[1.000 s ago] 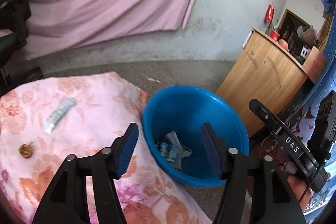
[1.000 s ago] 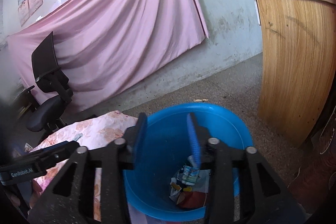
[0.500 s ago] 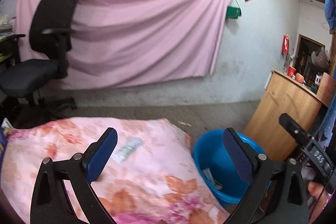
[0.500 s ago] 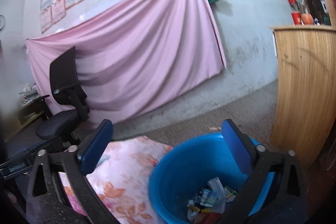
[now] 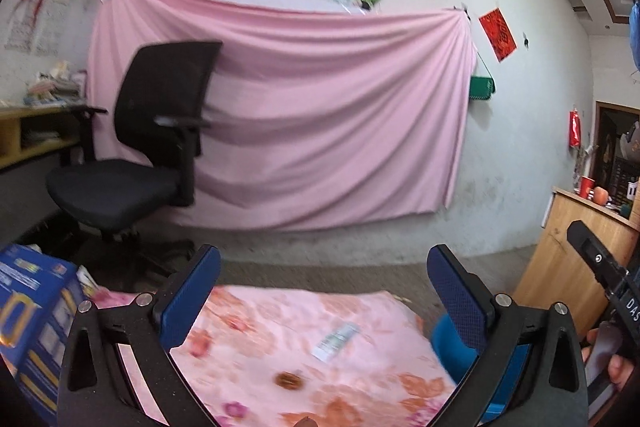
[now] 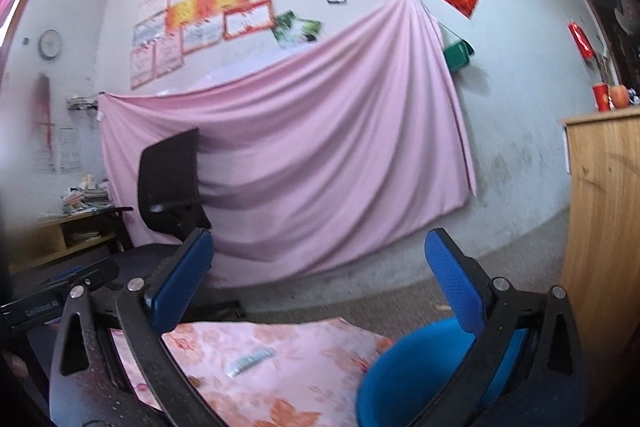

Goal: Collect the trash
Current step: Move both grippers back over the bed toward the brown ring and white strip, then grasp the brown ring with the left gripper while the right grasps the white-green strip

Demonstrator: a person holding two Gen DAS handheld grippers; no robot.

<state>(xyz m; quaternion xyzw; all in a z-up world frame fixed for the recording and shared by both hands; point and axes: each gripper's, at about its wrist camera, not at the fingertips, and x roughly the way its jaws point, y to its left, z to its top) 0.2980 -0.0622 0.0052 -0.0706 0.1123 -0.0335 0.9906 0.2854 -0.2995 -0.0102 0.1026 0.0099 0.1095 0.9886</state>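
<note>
- left gripper (image 5: pixel 324 291) and right gripper (image 6: pixel 318 277) are held up, jaws wide apart, nothing carried
- wrapper (image 5: pixel 335 341) and small brown scrap (image 5: pixel 289 379) are seen lying on floral cloth (image 5: pixel 260 343), left of blue bin (image 6: pixel 408 375)
- bin contents are hidden; two pieces are judged left to collect

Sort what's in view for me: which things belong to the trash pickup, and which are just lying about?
Job:
- wrapper on the floral cloth
- small brown scrap on the same cloth
- blue tub
- left gripper and right gripper, both open and empty

Lying about:
- office chair
- pink drape
- blue box
- wooden cabinet
</note>
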